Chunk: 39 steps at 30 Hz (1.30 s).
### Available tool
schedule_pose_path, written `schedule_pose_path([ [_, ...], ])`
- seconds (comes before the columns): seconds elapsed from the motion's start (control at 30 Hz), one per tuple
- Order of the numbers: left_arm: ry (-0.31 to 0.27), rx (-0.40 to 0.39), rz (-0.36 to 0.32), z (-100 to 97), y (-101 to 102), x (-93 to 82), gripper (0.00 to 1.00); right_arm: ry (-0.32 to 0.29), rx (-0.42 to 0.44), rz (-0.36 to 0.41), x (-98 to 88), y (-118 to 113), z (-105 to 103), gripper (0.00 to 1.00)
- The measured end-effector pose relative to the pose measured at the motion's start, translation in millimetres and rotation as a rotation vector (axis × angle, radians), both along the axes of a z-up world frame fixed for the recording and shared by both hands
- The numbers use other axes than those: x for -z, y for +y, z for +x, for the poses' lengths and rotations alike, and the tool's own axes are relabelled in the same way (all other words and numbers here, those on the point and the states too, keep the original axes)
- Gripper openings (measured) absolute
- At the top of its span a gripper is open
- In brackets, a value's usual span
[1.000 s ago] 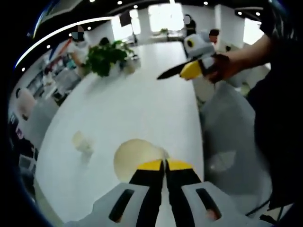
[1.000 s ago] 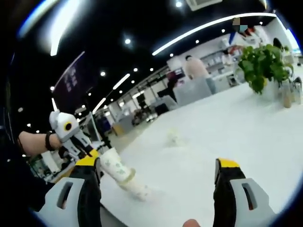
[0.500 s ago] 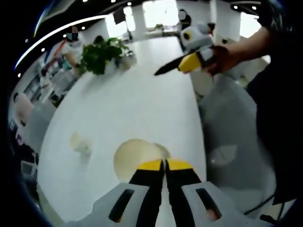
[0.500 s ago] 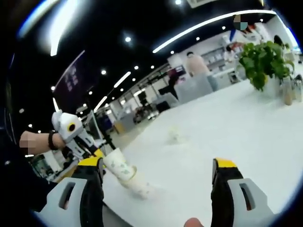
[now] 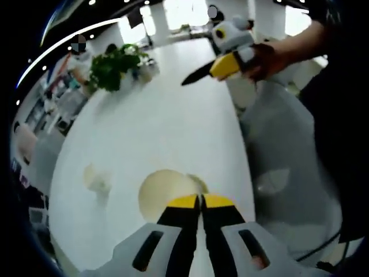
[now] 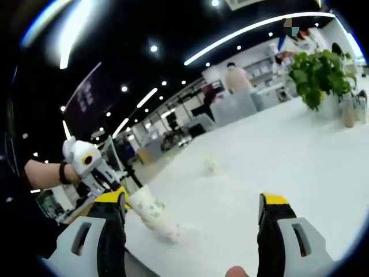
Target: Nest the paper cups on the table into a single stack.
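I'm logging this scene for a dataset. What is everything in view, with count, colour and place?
paper cup stack: one, white with green print, lying tilted at the table's near edge, held by the left gripper
loose paper cup: one, pale, alone mid-table
table: one, white, long
potted plant: one, green, far end of table
chairs: pale grey, beside table
people: a few, background
left gripper: yellow-tipped fingers closed on the cup rim
right gripper: fingers apart, empty
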<state>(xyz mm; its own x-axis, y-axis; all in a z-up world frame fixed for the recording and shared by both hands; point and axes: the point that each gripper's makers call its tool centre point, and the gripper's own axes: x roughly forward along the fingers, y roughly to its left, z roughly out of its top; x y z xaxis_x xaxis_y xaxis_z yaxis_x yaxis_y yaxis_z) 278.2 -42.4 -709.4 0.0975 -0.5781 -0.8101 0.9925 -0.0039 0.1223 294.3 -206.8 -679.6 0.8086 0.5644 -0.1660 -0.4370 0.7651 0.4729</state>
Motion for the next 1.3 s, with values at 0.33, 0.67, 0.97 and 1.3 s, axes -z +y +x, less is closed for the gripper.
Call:
schedule_pose_path([
  [0.33, 0.011, 0.023, 0.027, 1.0, -2, 7.9, 0.0, 0.007, -0.003, 0.004, 2.1, 1, 1, 0.94],
  [0.67, 0.011, 0.063, 0.058, 0.3, -7, 17.4, 0.0, 0.012, -0.002, 0.001, 0.3, -3, 2, 0.94],
  [0.97, 0.028, 0.096, 0.085, 0.4, -11, 27.4, 0.01, 0.021, 0.005, 0.003, 3.8, -5, 0, 0.94],
  [1.3, 0.05, 0.126, 0.125, -2.9, -13, 43.4, 0.01, 0.035, 0.012, 0.011, 8.6, -6, -2, 0.94],
])
